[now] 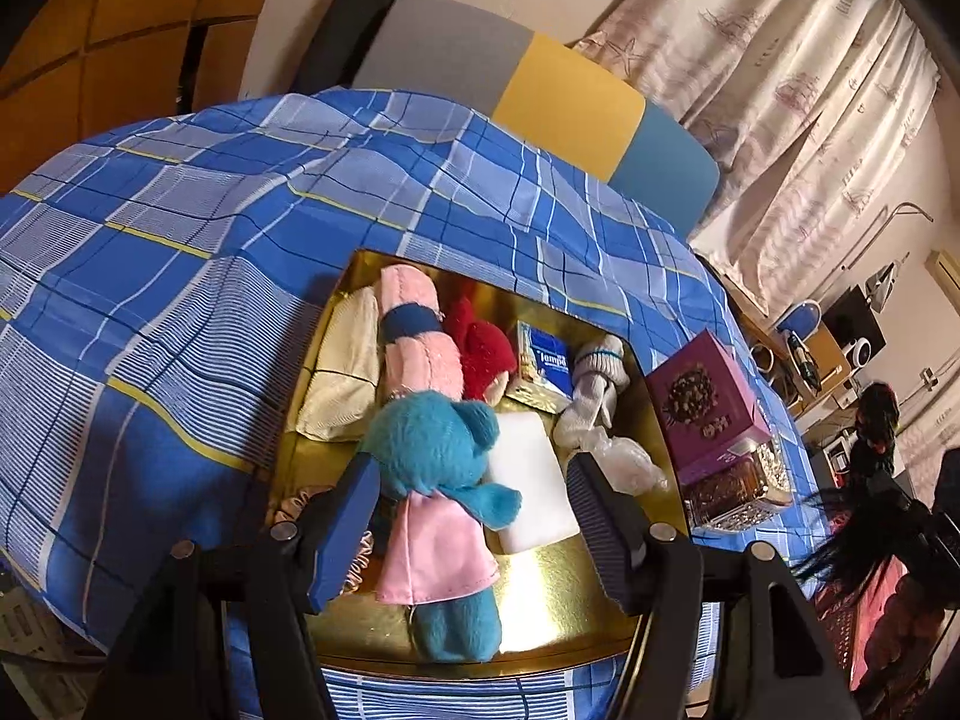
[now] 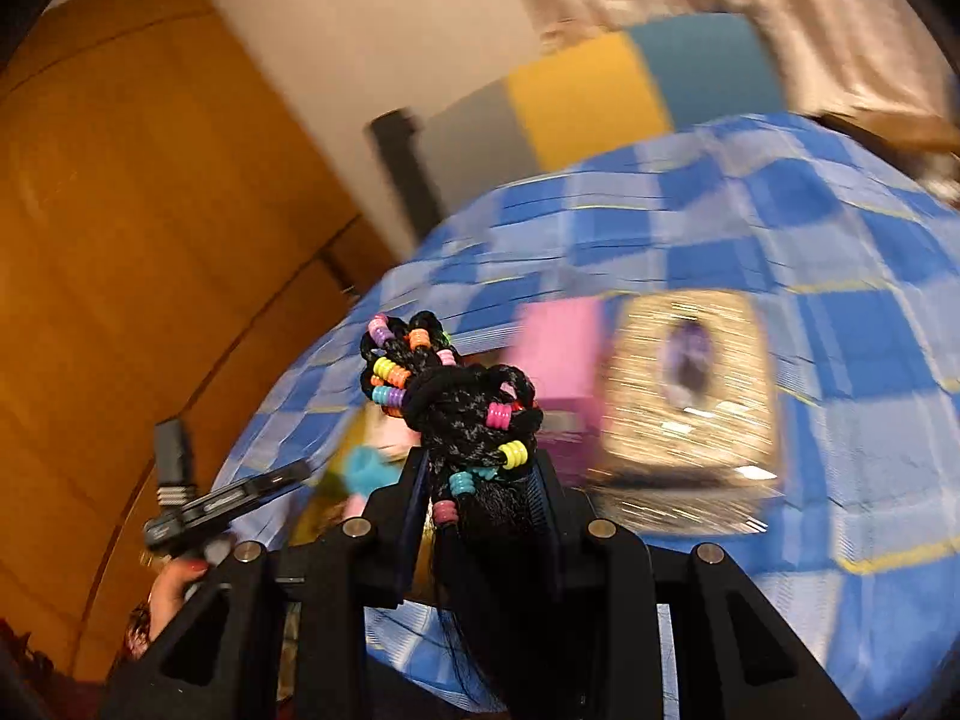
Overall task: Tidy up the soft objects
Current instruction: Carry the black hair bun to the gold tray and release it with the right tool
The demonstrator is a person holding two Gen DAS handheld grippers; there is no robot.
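Between the fingers of the right gripper (image 2: 483, 480), closed on it, sits a black braided hairpiece with coloured beads (image 2: 450, 396); only the right wrist view shows it sharply. Beyond it, blurred, lies the blue checked sheet (image 2: 840, 330). Over the gold tray (image 1: 570, 612) the left gripper (image 1: 474, 504) stands wide, holding nothing; a teal plush doll in a pink dress (image 1: 438, 492) lies between its fingers. Farther on the tray lie a pink roll (image 1: 414, 330), a red plush (image 1: 483, 351) and a tissue pack (image 1: 543, 369).
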